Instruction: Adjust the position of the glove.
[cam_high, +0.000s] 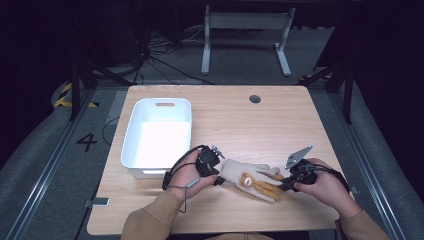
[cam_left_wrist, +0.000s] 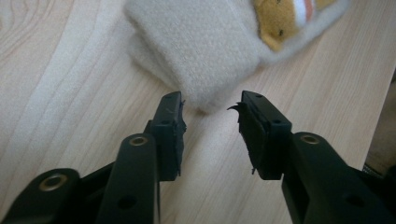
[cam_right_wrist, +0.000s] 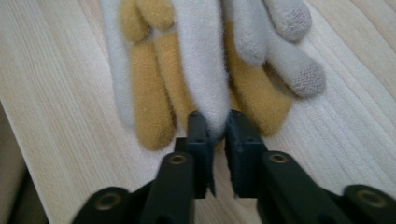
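Note:
A cream and orange knitted glove (cam_high: 252, 178) with a small bear face lies flat on the wooden table (cam_high: 235, 120) near its front edge. My left gripper (cam_high: 216, 177) is at the glove's cuff (cam_left_wrist: 205, 51), open, its jaws standing just short of the cuff edge. My right gripper (cam_high: 286, 186) is at the finger end, shut on the tip of a cream glove finger (cam_right_wrist: 201, 60). Orange fingers (cam_right_wrist: 149, 93) and grey-tipped fingers (cam_right_wrist: 292, 46) spread out on both sides of it.
A white plastic bin (cam_high: 157, 136) stands to the left behind my left gripper, with nothing in it. A round cable hole (cam_high: 255, 98) sits near the table's far edge. Beyond the table are a desk frame (cam_high: 245, 35) and cables on the floor.

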